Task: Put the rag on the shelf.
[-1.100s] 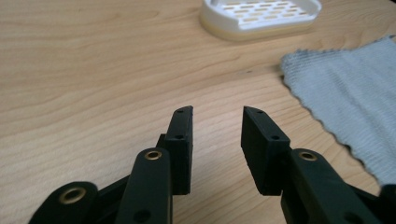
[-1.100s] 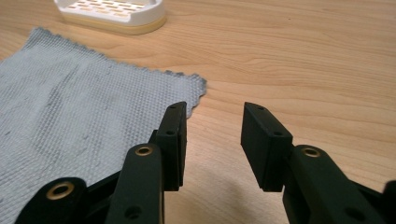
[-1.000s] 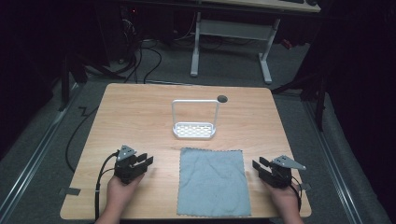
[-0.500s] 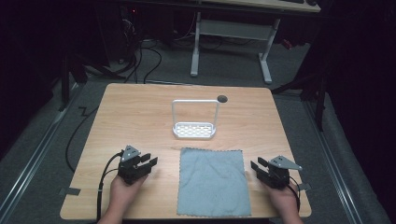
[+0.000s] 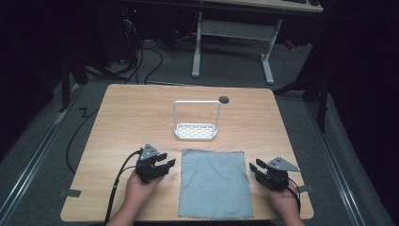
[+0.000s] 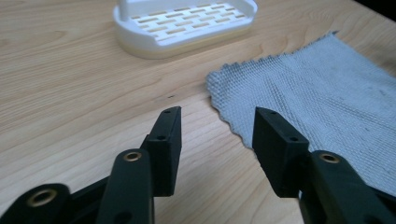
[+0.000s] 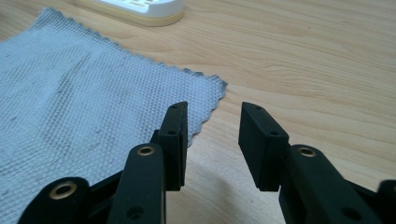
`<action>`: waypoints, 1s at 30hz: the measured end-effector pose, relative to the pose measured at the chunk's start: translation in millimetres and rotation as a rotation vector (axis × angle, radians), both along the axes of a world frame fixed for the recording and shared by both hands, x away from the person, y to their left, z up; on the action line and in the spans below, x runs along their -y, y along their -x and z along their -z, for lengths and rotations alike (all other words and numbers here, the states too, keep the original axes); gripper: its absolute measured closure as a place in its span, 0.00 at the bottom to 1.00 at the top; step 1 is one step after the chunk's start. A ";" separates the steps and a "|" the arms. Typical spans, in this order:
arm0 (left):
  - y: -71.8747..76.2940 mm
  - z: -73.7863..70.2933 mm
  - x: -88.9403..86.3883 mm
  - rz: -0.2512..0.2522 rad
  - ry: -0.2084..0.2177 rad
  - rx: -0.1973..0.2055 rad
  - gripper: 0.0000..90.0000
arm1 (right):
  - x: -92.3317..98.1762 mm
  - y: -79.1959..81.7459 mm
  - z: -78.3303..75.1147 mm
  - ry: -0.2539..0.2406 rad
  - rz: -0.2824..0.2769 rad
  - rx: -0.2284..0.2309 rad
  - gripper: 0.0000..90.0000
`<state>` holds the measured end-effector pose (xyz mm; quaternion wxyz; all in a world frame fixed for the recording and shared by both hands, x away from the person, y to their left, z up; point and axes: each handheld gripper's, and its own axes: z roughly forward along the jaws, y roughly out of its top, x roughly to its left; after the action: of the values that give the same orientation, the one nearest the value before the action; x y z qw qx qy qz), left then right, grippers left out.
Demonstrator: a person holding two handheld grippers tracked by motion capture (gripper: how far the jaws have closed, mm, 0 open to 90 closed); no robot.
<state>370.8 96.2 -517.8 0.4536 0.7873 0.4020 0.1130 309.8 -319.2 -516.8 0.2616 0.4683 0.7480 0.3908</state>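
High view: a square grey woven cloth (image 5: 214,182) with pinked edges lies flat on the wooden worktop (image 5: 127,122), between the left tool (image 5: 162,165) and right tool (image 5: 256,168). Both tools are parted and empty beside its far corners.

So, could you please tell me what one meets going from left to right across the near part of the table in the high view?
Left gripper → grey cloth → right gripper. Both grippers' jaws stand open.
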 end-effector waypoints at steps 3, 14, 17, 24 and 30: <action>-10.1 4.2 15.2 0.010 -0.011 -0.028 0.56 | -2.1 0.1 -0.1 -0.002 -0.010 -0.006 0.68; -42.4 14.9 47.1 -0.006 -0.037 -0.091 0.71 | -6.6 -3.5 3.0 -0.017 -0.040 -0.045 0.61; -42.5 16.1 48.6 -0.007 -0.036 -0.094 0.87 | -10.9 -14.5 5.2 -0.019 -0.042 -0.075 0.61; -42.3 17.9 48.9 0.002 -0.034 -0.087 0.99 | -22.1 -50.1 4.4 0.017 -0.003 -0.113 0.57; -41.1 17.8 48.7 0.003 -0.032 -0.083 0.99 | -30.5 -75.4 8.7 0.027 0.001 -0.164 0.58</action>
<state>411.9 47.5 -535.6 0.4240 0.7990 0.4177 0.0859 385.2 -288.7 -525.5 0.2060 0.4958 0.7719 0.3406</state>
